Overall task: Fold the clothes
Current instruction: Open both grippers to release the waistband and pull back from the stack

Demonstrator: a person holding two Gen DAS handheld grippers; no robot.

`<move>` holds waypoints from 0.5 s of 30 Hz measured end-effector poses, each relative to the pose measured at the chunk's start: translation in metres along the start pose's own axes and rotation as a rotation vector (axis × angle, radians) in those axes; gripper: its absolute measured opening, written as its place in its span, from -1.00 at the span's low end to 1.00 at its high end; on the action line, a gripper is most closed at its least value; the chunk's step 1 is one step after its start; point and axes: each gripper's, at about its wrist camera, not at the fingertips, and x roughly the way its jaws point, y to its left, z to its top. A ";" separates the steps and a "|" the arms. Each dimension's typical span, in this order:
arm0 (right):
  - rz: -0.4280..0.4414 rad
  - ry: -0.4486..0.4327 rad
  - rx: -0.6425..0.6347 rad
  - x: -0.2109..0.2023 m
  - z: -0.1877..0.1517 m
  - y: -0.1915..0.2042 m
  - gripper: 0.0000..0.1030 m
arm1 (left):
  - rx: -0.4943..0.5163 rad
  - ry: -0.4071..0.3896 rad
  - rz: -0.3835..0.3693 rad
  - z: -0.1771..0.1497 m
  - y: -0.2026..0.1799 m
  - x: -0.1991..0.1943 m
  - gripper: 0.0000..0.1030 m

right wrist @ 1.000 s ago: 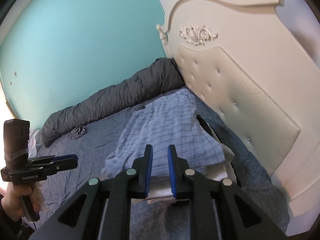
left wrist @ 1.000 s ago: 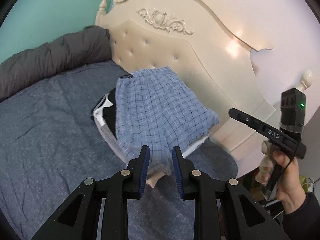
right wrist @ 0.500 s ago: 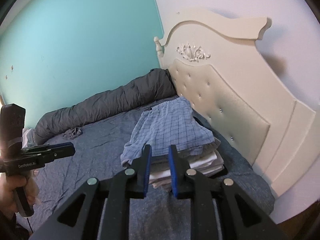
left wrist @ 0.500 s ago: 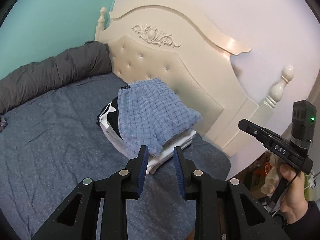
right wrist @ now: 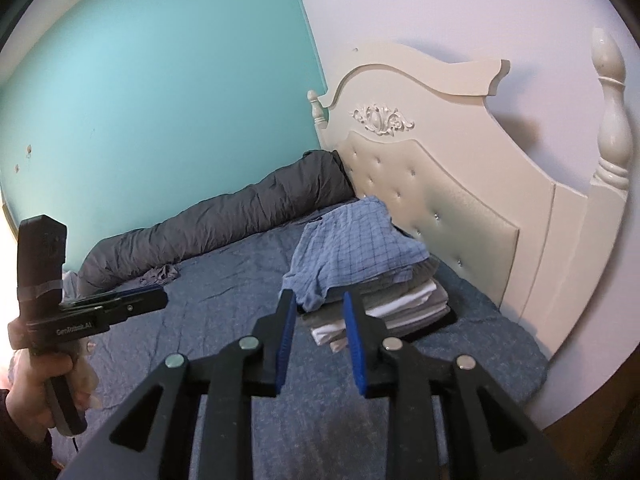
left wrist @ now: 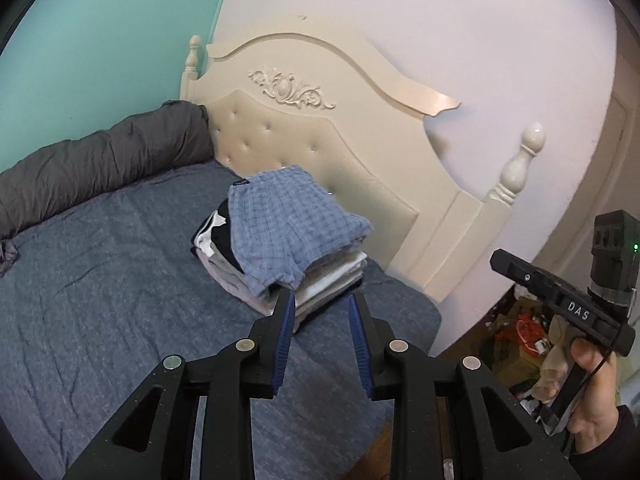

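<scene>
Hovering empty with jaws parted, the left gripper and right gripper face folded clothes (checked shorts topmost) stacked at the bed's headboard corner, probably between garments.

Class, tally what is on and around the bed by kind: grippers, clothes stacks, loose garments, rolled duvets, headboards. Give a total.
Grippers: 2 (left gripper, right gripper)
Clothes stack: 1
Loose grey garment: 1
Rolled grey duvet: 1
Headboard: 1
Total: 6

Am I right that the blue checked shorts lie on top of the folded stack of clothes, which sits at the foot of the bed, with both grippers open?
Not quite. The folded stack of clothes, topped by the blue checked shorts, sits against the cream tufted headboard, as the right wrist view shows. The left gripper and right gripper are indeed open.
</scene>
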 end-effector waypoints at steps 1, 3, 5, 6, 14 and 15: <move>-0.009 0.000 -0.007 -0.004 -0.003 0.004 -0.53 | 0.001 -0.001 -0.006 -0.002 -0.001 -0.004 -0.40; -0.026 -0.003 -0.021 -0.011 -0.009 0.011 -0.53 | 0.006 -0.004 -0.008 -0.007 -0.003 -0.011 -0.39; -0.028 0.002 -0.015 -0.018 -0.015 0.016 -0.52 | 0.012 -0.009 -0.007 -0.013 -0.005 -0.020 -0.38; -0.029 0.006 -0.012 -0.020 -0.018 0.019 -0.52 | 0.015 -0.011 -0.007 -0.015 -0.006 -0.024 -0.38; -0.053 -0.013 0.000 -0.045 -0.041 0.035 -0.10 | 0.038 -0.028 -0.009 -0.035 -0.013 -0.055 -0.15; -0.059 -0.019 -0.002 -0.048 -0.043 0.038 -0.08 | 0.041 -0.031 -0.009 -0.037 -0.015 -0.059 -0.15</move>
